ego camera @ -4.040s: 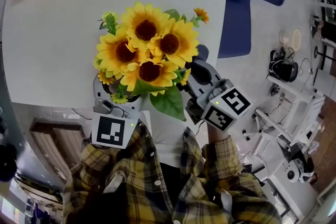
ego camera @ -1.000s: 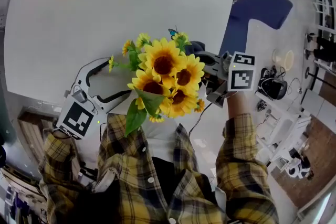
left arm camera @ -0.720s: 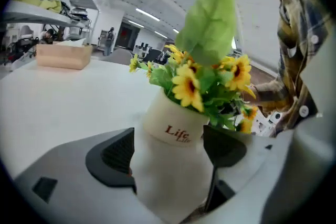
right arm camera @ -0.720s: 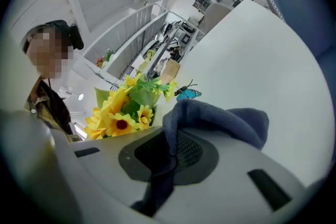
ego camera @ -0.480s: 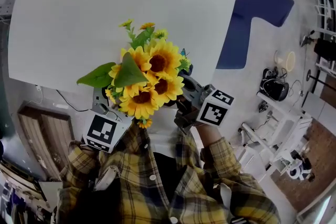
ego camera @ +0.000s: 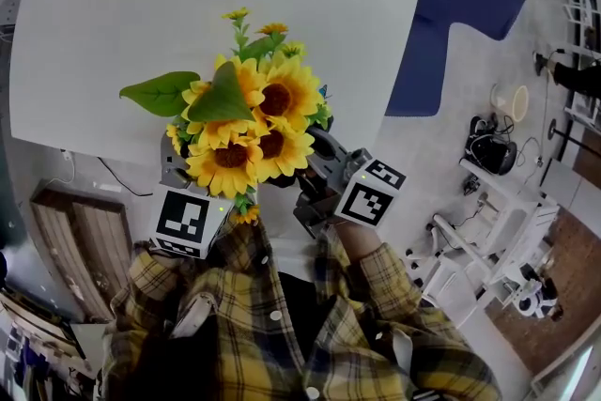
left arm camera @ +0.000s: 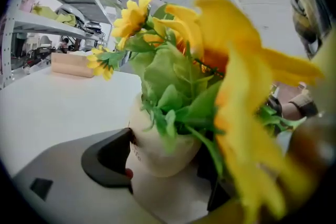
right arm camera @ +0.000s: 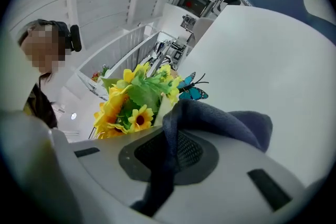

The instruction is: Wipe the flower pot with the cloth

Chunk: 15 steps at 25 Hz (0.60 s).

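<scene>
The cream flower pot (left arm camera: 157, 157) seems lifted off the white table (ego camera: 141, 5) between the jaws of the left gripper (left arm camera: 170, 178), one pad touching its side while the jaws are opening; it holds artificial sunflowers (ego camera: 249, 122) and a blue butterfly (right arm camera: 193, 91). Just right of the pot, the right gripper (right arm camera: 163, 160) pinches a dark blue cloth (right arm camera: 220, 120). Wiping looks mid-course; next the cloth must press the pot's wall while the pot stays steady

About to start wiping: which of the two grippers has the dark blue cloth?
The right gripper, shut on the dark blue cloth. The left gripper's jaws, opening, have the cream flower pot between them, no cloth.
</scene>
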Each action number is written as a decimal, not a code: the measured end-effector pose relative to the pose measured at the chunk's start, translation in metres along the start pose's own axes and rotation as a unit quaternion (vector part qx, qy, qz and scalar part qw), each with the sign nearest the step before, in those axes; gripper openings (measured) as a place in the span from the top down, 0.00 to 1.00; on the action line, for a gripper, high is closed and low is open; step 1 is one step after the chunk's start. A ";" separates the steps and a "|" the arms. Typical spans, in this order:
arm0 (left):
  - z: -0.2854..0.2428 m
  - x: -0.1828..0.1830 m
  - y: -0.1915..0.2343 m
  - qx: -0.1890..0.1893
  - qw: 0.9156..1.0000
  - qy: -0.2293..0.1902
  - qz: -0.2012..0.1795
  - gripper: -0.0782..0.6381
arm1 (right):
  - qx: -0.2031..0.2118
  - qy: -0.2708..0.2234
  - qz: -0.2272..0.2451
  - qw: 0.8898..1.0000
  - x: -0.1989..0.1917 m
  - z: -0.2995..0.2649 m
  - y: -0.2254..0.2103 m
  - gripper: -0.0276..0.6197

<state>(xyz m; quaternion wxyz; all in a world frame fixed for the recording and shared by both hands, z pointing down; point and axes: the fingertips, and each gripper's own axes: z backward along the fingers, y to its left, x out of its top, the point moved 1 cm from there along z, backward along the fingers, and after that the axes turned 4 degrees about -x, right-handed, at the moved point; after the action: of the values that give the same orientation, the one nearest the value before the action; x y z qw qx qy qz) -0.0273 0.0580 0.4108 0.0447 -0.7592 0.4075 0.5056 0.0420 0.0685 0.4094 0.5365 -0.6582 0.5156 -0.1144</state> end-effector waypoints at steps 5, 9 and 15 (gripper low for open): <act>-0.003 0.004 0.002 -0.029 0.999 0.029 -0.029 0.26 | 0.022 0.037 0.017 0.999 0.004 -0.002 0.001 0.93; -0.008 0.007 0.004 -0.056 0.996 0.045 -0.051 0.26 | 0.032 0.041 -0.015 0.999 0.014 -0.005 -0.006 0.93; -0.010 0.008 0.011 -0.109 0.989 0.064 -0.082 0.26 | 0.036 0.038 -0.016 0.998 0.040 -0.019 -0.015 0.93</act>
<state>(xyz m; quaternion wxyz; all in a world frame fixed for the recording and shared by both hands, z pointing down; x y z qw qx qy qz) -0.0264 0.0415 0.4132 -0.0231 -0.8210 0.2887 0.4920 0.0547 0.0236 0.4130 0.5382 -0.6418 0.5202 -0.1668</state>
